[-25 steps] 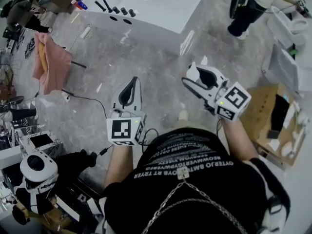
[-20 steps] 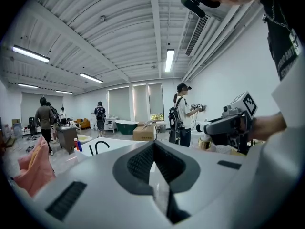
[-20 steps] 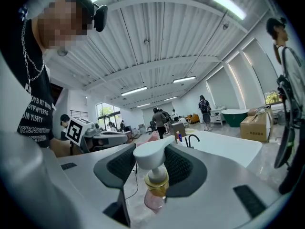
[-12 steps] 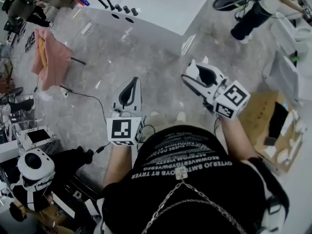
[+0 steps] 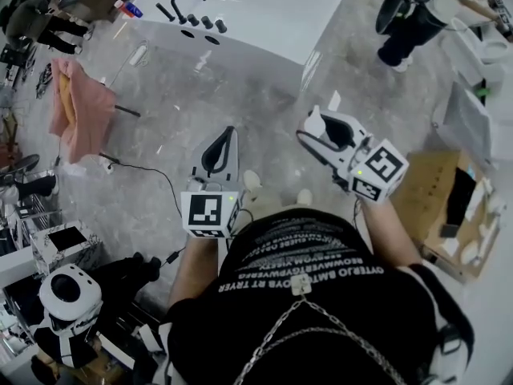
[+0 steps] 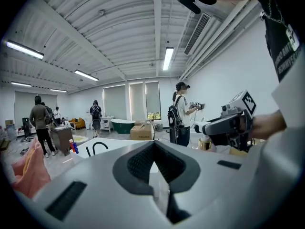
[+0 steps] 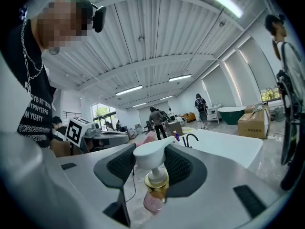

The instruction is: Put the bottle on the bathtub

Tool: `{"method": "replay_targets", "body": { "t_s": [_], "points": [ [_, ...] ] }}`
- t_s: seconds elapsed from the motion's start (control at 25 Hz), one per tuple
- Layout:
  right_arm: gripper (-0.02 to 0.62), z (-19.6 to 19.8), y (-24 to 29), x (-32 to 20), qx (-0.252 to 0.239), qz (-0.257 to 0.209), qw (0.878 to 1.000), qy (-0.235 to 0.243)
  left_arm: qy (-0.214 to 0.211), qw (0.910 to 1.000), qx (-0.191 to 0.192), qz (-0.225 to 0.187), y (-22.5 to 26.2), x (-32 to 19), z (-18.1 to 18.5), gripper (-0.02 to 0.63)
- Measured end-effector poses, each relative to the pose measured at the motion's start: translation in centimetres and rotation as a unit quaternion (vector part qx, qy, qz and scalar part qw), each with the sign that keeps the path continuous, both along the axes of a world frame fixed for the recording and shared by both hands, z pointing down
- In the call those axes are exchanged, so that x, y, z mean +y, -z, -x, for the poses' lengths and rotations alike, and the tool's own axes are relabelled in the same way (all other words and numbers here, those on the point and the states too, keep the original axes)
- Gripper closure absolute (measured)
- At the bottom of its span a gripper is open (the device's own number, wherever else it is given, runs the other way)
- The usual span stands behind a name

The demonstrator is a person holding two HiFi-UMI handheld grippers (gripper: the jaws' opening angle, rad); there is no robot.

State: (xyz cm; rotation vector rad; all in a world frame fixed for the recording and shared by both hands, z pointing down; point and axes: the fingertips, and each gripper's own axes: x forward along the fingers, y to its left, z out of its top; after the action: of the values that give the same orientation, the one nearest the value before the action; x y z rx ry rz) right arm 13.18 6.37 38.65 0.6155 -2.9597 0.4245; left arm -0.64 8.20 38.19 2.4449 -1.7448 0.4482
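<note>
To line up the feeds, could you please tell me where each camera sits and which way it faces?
Head view: on the head, facing steeply down at floor and bathtub; shows torso, left gripper, right gripper.
Left gripper view: on that gripper, facing the bathtub; shut empty jaws.
Right gripper view: likewise; jaws grip the bottle.
Shared: bathtub.

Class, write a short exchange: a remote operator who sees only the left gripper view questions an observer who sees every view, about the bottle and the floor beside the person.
Operator: What exactly does the right gripper hold?
Observer: The right gripper is shut on a pump bottle: white head, gold collar, pink body.
Operator: What lies on the floor at the person's right?
Observer: A cardboard box, seen only in the head view.
</note>
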Motion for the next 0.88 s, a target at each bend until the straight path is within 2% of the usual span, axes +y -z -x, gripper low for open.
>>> {"method": "replay_targets", "body": {
  "t_s": [0.88],
  "points": [
    [0.414, 13.8, 0.0, -6.8, 0.023, 0.004, 0.999, -0.048, -0.046, 0.9984, 0.033, -0.002, -0.4, -8.5, 14.6, 0.604]
  ]
}}
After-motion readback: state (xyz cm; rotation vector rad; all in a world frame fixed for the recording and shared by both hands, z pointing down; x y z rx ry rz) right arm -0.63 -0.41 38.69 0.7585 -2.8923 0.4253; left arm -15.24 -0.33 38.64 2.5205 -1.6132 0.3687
